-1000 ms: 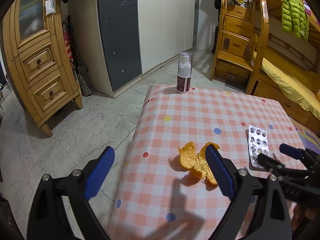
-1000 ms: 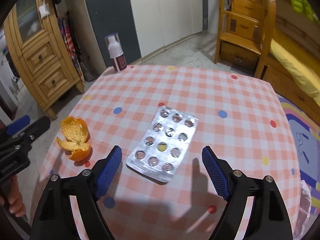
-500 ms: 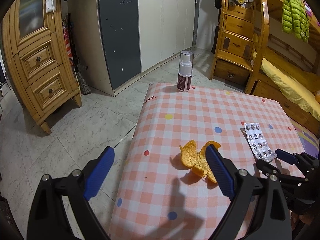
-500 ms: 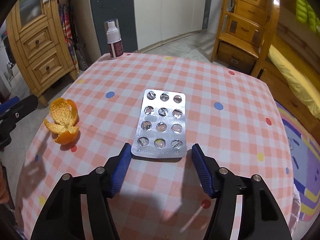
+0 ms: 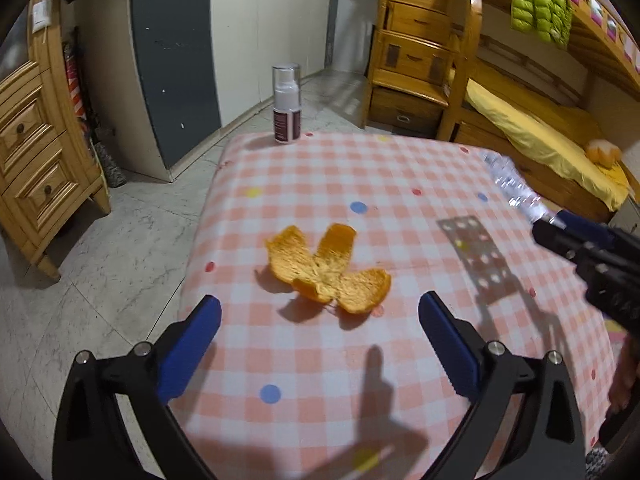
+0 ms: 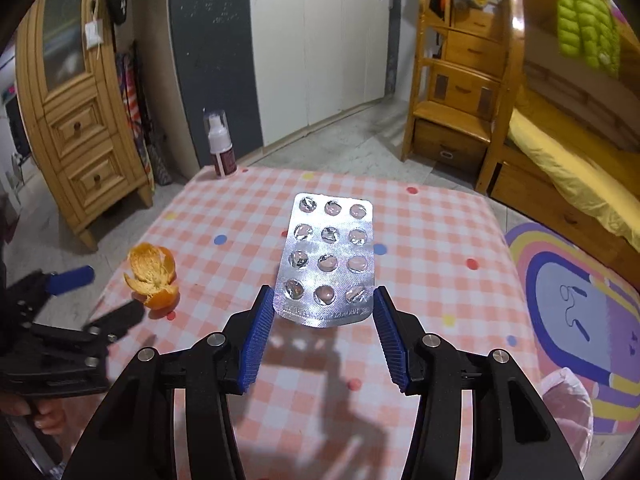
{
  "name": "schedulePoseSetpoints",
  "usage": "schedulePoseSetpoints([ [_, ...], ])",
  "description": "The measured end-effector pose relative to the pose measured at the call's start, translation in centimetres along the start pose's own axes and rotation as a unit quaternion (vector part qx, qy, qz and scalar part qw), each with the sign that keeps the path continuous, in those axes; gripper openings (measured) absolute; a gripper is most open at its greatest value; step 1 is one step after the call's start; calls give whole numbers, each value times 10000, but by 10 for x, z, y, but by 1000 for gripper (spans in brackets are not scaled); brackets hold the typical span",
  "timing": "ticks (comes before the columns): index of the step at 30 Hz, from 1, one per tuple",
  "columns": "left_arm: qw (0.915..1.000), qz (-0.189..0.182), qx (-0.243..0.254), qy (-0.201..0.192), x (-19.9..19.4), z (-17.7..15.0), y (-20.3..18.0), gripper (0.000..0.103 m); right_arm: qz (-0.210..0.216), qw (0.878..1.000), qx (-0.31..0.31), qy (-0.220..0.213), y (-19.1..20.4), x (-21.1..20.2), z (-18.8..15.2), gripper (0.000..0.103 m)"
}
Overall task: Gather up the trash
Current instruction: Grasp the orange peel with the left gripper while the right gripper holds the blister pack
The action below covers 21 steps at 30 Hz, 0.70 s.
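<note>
The right gripper (image 6: 324, 310) clenches the near short edge of the silver foil blister pack of emptied pill pockets (image 6: 329, 258), lifted clear of the pink-and-white checked tablecloth (image 6: 432, 240); its shadow falls on the cloth below. Pinching one end probably keeps the flat sheet level for carrying. Its long axis runs along the fingers, free end pointing to 12 o'clock. The left gripper (image 5: 318, 344) hovers with jaws spread wide, straddling the splayed orange peel (image 5: 328, 270) at its 12 o'clock, likely lined up for a grab. A white pump bottle with a dark label (image 5: 286, 106) stands at the cloth's far edge.
</note>
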State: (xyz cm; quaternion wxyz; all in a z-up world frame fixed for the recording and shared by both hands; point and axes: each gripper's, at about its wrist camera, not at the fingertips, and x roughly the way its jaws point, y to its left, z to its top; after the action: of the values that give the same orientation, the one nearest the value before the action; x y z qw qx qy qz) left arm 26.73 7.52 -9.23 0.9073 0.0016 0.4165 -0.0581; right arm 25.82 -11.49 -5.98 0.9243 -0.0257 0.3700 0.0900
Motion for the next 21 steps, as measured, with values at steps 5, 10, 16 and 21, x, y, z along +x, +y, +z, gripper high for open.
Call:
schedulePoseSetpoints([
  [5, 9996, 197, -22, 189, 22, 1, 0, 96, 75, 9998, 117, -155, -9, -14, -1, 53],
  [10, 9986, 209, 115, 463, 37, 0, -3, 94, 151, 9995, 113, -242, -14, -17, 0, 54],
  [16, 9988, 245, 270, 336, 35, 2, -9, 61, 225, 9990, 60, -375, -17, -21, 0, 54],
  [21, 9966, 434, 703, 32, 19, -1, -24, 24, 148, 9991, -37, -403, -19, -24, -1, 55],
])
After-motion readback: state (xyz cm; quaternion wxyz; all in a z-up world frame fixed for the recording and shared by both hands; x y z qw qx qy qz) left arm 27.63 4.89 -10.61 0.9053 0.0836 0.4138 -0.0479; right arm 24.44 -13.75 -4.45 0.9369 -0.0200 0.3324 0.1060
